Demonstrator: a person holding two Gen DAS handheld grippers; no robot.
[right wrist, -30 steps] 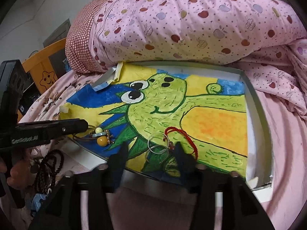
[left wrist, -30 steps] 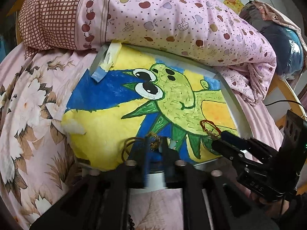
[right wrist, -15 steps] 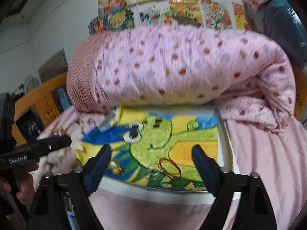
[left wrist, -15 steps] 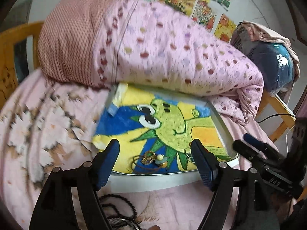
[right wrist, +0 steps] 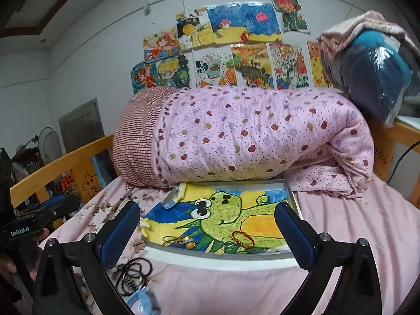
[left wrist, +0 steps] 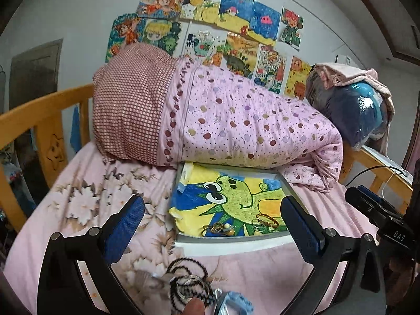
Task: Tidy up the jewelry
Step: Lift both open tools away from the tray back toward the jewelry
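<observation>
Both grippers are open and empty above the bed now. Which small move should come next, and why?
Probably lower the left gripper to the black bead string on the pink sheet. The red cord bracelet and bead charm already lie in the tray; this string does not.

Both wrist views are looking forward and slightly downward from above the near edge of the pink-sheeted bed (left wrist: 354, 225), well back from the shallow grey tray lined with a frog drawing (left wrist: 231, 239) (right wrist: 218, 255). The left view is sitting further left; both are sharing the tray, the rolled pink dotted quilt (left wrist: 236, 120) (right wrist: 249, 134) and the wall of coloured drawings (left wrist: 236, 26) (right wrist: 236, 52).
</observation>
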